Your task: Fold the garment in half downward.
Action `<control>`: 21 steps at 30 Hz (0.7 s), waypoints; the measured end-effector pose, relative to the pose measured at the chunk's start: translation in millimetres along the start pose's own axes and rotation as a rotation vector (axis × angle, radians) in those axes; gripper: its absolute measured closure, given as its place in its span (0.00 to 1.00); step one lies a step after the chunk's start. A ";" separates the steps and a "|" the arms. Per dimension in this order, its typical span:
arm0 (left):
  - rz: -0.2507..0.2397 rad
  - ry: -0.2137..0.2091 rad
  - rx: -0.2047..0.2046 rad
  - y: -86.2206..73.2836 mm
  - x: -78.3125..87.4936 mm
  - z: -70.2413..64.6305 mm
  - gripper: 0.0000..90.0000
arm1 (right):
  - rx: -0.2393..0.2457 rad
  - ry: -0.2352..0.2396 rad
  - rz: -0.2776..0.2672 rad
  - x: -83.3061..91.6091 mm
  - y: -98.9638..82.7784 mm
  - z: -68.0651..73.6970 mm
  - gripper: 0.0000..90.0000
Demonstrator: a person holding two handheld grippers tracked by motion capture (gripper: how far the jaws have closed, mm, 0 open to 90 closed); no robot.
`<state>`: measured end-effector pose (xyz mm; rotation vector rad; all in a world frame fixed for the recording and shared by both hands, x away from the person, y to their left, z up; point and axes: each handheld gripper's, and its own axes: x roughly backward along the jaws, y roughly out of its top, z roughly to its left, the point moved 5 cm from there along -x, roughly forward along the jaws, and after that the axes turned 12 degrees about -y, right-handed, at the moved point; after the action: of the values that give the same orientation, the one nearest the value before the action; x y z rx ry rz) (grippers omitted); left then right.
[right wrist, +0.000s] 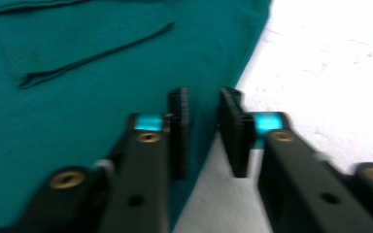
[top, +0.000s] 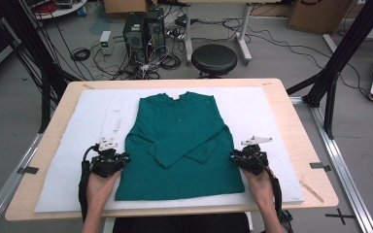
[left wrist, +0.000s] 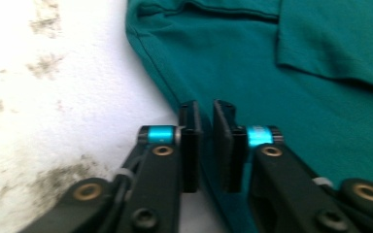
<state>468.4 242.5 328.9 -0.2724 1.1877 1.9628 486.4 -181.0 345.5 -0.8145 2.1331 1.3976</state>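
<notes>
We've got the left hand-held gripper (left wrist: pixel 205 110) and right hand-held gripper (right wrist: pixel 205 97) clamped on the green shirt's (top: pixel 179 141) side edges, sleeves folded between them; lift evenly so the fabric stays flat.

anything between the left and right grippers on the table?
The green shirt, laid flat with both sleeves folded across its front, spans the stretch from the left gripper to the right gripper; the high view shows it.
</notes>
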 end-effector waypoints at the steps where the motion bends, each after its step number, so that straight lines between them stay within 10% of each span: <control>1: 0.003 -0.003 0.003 0.1 0.3 0.2 0.96 | -0.005 0.007 0.000 0.0 0.2 0.1 0.96; 21: 0.009 -0.063 -0.065 -19.3 26.1 -25.8 0.97 | 0.037 0.067 -0.037 35.7 -25.9 6.3 0.98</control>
<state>460.1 239.6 288.4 -0.2371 1.0882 2.0051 479.0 -191.2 302.7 -0.8930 2.1761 1.3256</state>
